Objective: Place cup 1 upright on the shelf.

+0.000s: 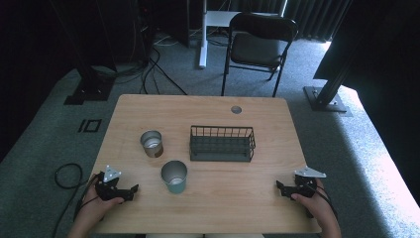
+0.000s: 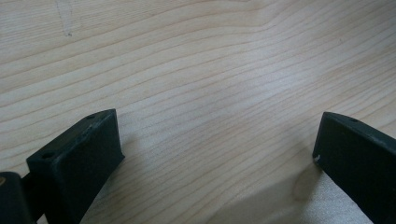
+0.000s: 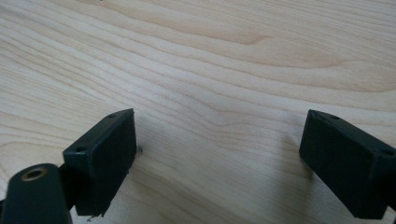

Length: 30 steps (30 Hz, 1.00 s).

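- The left gripper (image 1: 130, 191) is held low at the near left corner of the wooden table (image 1: 257, 198), with its jaws spread wide and nothing between them
- In the left gripper view, only bare wood grain is seen between the two black jaws, which are set far apart at the lower corners
- The right gripper (image 1: 281, 187) is held at the near right of the table, its jaws likewise opened wide and empty
- In the right gripper view, plain tabletop is seen in the gap between the jaws, and a tiny dark speck is seen just beside the left jaw
- A teal metal cup (image 1: 174, 176) is stood upright just ahead of the left gripper's jaws and slightly to their right, apart from them
- A brown-sided metal cup (image 1: 151, 143) is stood upright farther ahead of the same jaws, near the teal cup but not touching it
- A black wire basket (image 1: 222, 143) is placed beyond both pairs of jaws, well apart from the right gripper, and its inside is seen empty
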### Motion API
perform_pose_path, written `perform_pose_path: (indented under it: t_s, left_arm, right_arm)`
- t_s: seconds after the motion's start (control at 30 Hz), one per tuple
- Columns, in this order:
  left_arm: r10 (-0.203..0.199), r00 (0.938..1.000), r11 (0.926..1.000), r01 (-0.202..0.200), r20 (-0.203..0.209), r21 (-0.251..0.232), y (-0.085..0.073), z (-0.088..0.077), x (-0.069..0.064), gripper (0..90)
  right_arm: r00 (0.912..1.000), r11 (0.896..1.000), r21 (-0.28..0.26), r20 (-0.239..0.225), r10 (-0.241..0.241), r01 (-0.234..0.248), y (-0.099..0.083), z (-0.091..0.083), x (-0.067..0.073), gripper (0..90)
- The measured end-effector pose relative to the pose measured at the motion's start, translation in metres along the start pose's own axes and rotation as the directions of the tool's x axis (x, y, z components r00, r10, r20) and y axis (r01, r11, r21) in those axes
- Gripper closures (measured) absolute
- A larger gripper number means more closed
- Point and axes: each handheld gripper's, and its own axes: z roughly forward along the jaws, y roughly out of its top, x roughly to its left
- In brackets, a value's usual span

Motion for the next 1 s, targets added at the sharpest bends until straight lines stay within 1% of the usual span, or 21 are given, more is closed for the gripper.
perform_pose_path:
  t_s: [0.4, 0.5, 0.53, 0.57, 0.63, 0.7, 0.87, 1.0]
  left_arm:
    - [0.0, 1.0, 1.0, 0.0, 0.0, 0.0, 0.0, 0.0, 0.0, 1.6]
    - [0.0, 1.0, 1.0, 0.0, 0.0, 0.0, 0.0, 0.0, 0.0, 1.6]
    - [0.0, 1.0, 1.0, 0.0, 0.0, 0.0, 0.0, 0.0, 0.0, 1.7]
    - [0.0, 1.0, 1.0, 0.0, 0.0, 0.0, 0.0, 0.0, 0.0, 1.6]
    - [0.0, 1.0, 1.0, 0.0, 0.0, 0.0, 0.0, 0.0, 0.0, 1.6]
    - [0.0, 1.0, 1.0, 0.0, 0.0, 0.0, 0.0, 0.0, 0.0, 1.7]
    - [-0.001, 1.0, 1.0, 0.001, 0.0, 0.0, 0.0, 0.0, 0.0, 1.7]
    - [0.0, 1.0, 1.0, 0.0, 0.0, 0.0, 0.0, 0.0, 0.0, 1.6]
  right_arm:
    - [1.0, 1.0, -0.001, -0.005, -0.005, 0.005, 0.0, 0.0, 0.0, 10.7]
    - [0.9999, 1.0, -0.001, -0.013, -0.01, 0.01, 0.0, 0.0, 0.001, 10.7]
    - [0.9995, 1.0, -0.005, -0.029, -0.014, 0.014, 0.001, 0.0, 0.003, 10.8]
    - [0.9992, 1.0, -0.01, -0.036, -0.016, 0.015, 0.001, 0.0, 0.004, 10.8]
    - [0.999, 1.0, -0.013, -0.039, -0.021, 0.02, 0.002, 0.001, 0.005, 10.8]
    - [0.9982, 0.999, -0.024, -0.044, -0.04, 0.039, 0.004, 0.002, 0.008, 10.8]
    - [0.9972, 0.998, -0.03, -0.052, -0.054, 0.052, 0.008, 0.003, 0.012, 10.8]
    - [0.9954, 0.997, -0.044, -0.066, -0.069, 0.066, 0.012, 0.003, 0.017, 10.8]
